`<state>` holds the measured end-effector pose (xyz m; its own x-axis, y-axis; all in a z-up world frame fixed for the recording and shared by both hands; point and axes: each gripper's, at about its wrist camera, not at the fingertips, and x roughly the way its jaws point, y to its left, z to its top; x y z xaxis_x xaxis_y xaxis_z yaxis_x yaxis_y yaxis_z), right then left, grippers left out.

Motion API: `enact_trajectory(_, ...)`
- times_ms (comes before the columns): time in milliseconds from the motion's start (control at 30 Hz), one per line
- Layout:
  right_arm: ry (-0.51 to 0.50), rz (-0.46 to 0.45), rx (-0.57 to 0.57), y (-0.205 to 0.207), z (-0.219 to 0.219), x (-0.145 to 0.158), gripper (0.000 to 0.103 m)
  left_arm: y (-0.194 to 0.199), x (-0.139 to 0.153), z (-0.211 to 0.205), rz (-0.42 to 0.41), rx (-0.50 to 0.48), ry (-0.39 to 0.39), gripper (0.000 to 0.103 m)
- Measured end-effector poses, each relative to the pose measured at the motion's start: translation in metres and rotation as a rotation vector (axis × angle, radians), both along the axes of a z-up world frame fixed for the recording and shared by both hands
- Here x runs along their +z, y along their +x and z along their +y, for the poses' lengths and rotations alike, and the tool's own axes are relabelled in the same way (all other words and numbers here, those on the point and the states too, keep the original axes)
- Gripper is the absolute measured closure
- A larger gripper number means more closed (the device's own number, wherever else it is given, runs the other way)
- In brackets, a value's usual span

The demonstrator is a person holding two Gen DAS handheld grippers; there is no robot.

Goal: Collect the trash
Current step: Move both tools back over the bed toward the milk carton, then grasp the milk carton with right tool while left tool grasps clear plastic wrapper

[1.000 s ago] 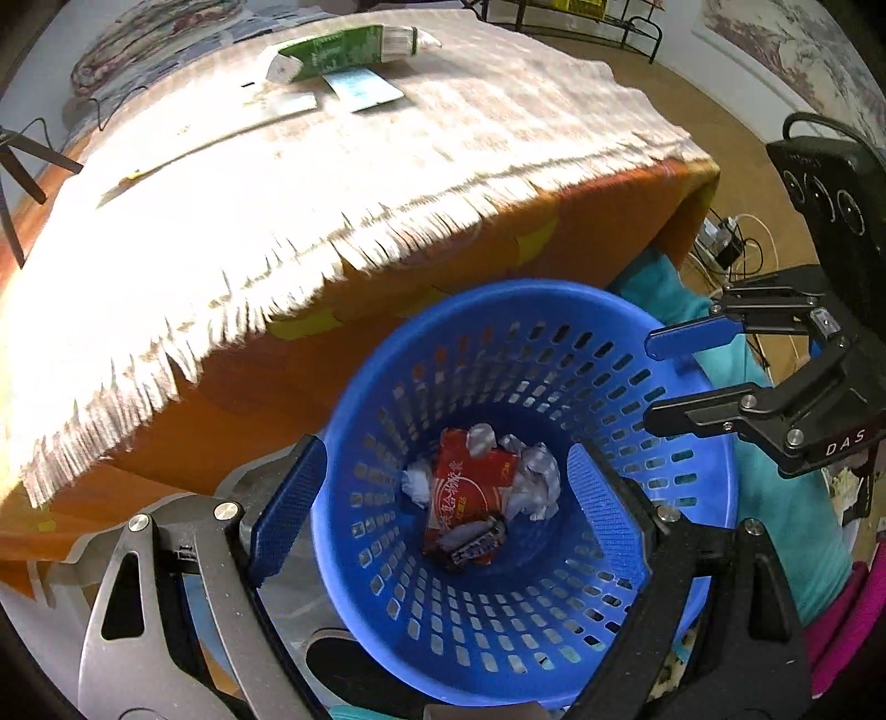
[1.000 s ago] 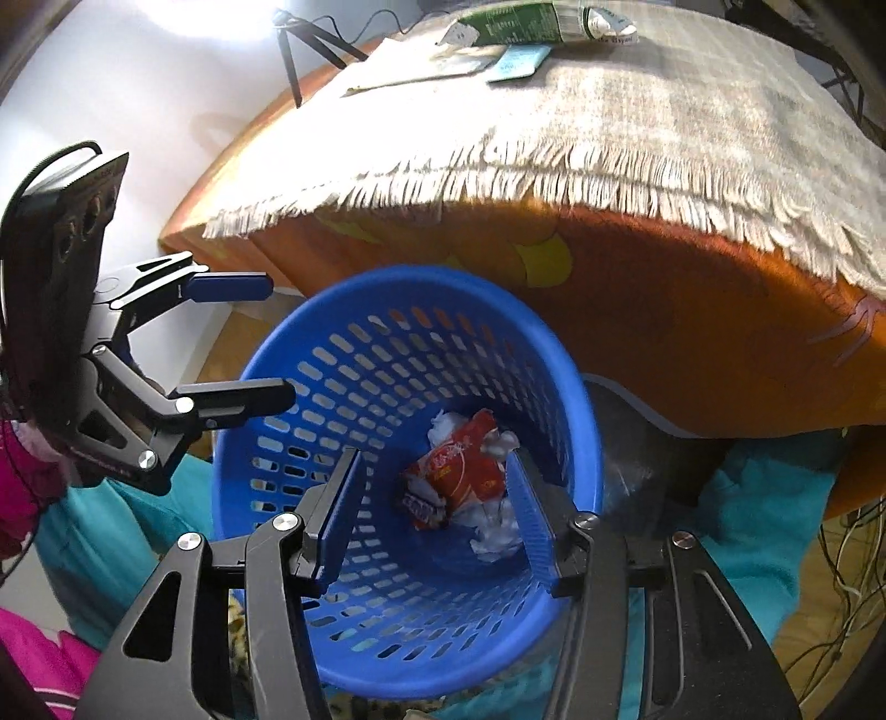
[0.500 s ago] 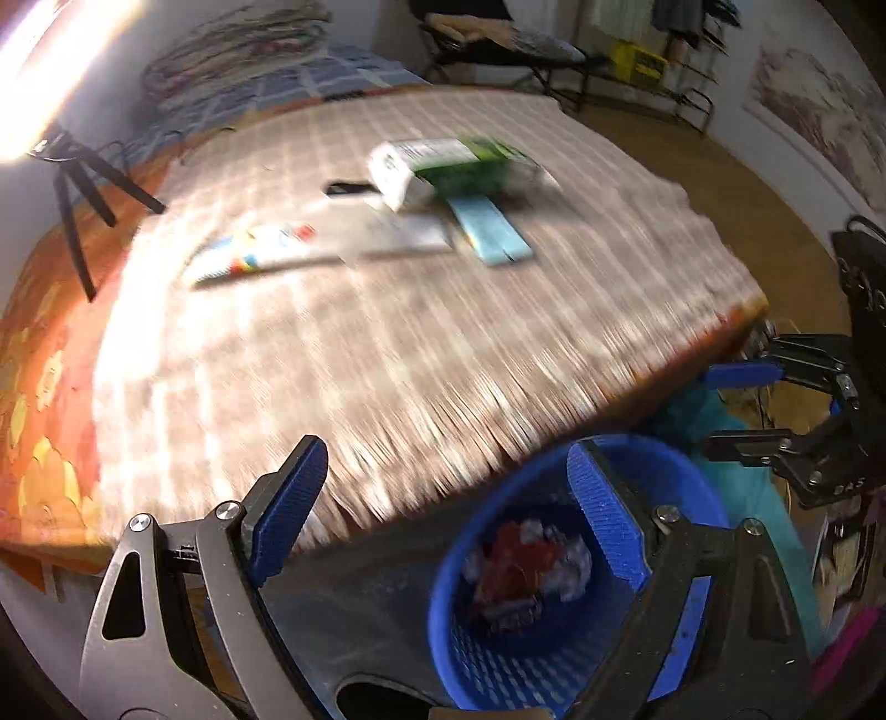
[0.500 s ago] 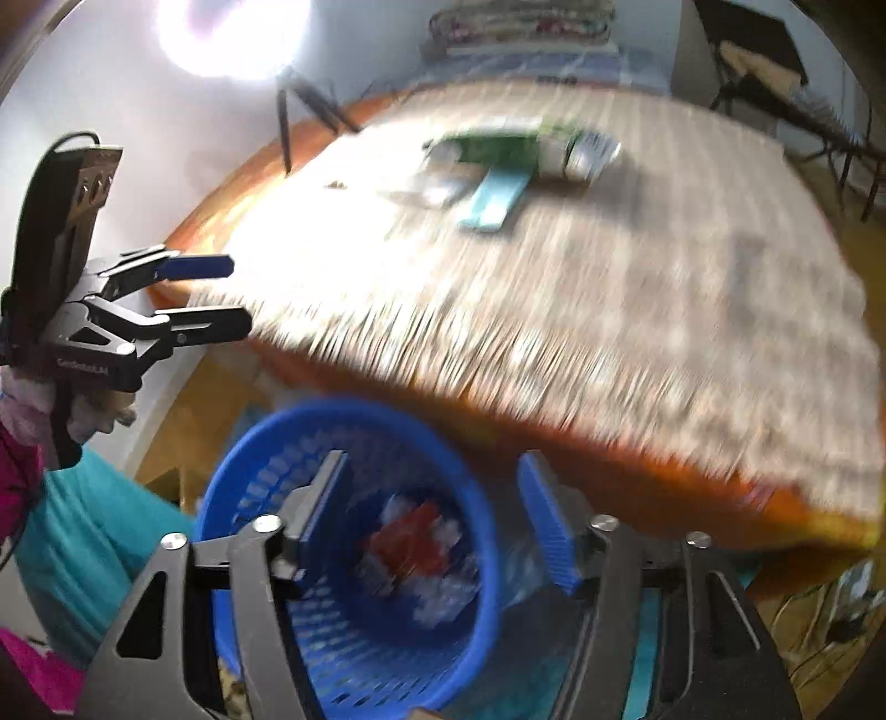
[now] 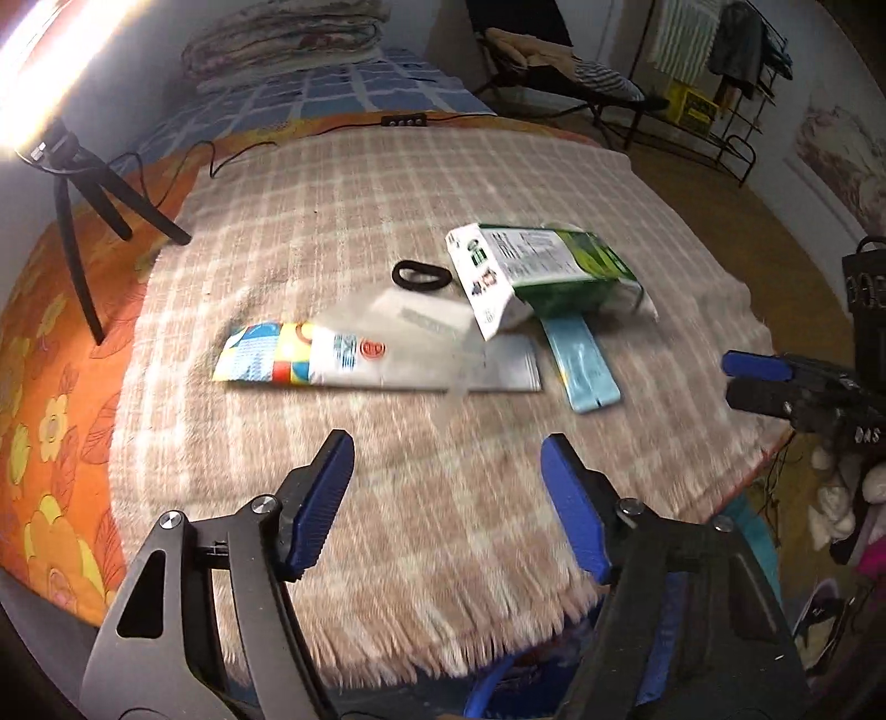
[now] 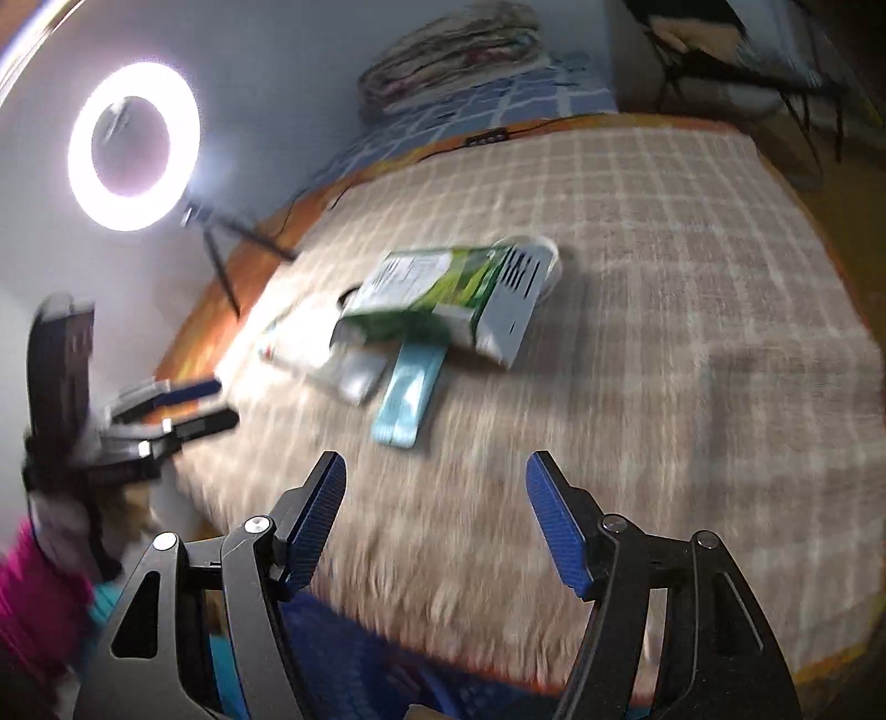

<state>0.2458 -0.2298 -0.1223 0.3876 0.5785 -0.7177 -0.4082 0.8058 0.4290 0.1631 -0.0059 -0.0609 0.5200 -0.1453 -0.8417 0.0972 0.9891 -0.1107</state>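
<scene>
Trash lies on the checked tablecloth (image 5: 443, 183): a green and white carton (image 5: 531, 274) (image 6: 454, 299) on its side, a pale blue packet (image 5: 581, 357) (image 6: 410, 396) in front of it, and a flat colourful wrapper (image 5: 365, 363) to the left. My left gripper (image 5: 446, 495) hovers open and empty over the table's near edge. My right gripper (image 6: 434, 512) is open and empty too, and it shows at the right edge of the left wrist view (image 5: 764, 382). Only the blue basket's rim (image 5: 493, 687) (image 6: 354, 659) peeks out below the table edge.
A black hair tie (image 5: 420, 275) lies beside the carton. A ring light (image 6: 133, 145) on a black tripod (image 5: 83, 188) stands at the table's left. A cable and remote (image 5: 403, 118) lie at the far edge. Folded blankets (image 5: 288, 39), a chair and racks are behind.
Both grippers have risen from over the blue basket to above the table edge. The basket with its trash has dropped almost out of view and the table's trash has come into view.
</scene>
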Motion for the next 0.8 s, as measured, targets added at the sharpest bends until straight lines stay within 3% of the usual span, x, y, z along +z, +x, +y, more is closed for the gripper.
enact_trajectory(333,0.216,0.143,-0.117,0.069,-0.002,-0.023,0.036,0.048,-0.005,0.028,0.034,0.123,-0.101,0.035)
enact_trajectory(500,0.321,0.202,-0.148,0.089,-0.002,-0.036,0.036,0.071,-0.02,0.055,0.089,0.217,-0.194,0.036)
enact_trajectory(633,0.394,0.249,-0.169,0.102,-0.002,-0.048,0.036,0.085,-0.031,0.066,0.116,0.243,-0.233,0.043)
enact_trajectory(800,0.457,0.277,-0.171,0.109,0.001,-0.058,0.036,0.096,-0.042,0.071,0.142,0.253,-0.262,0.061)
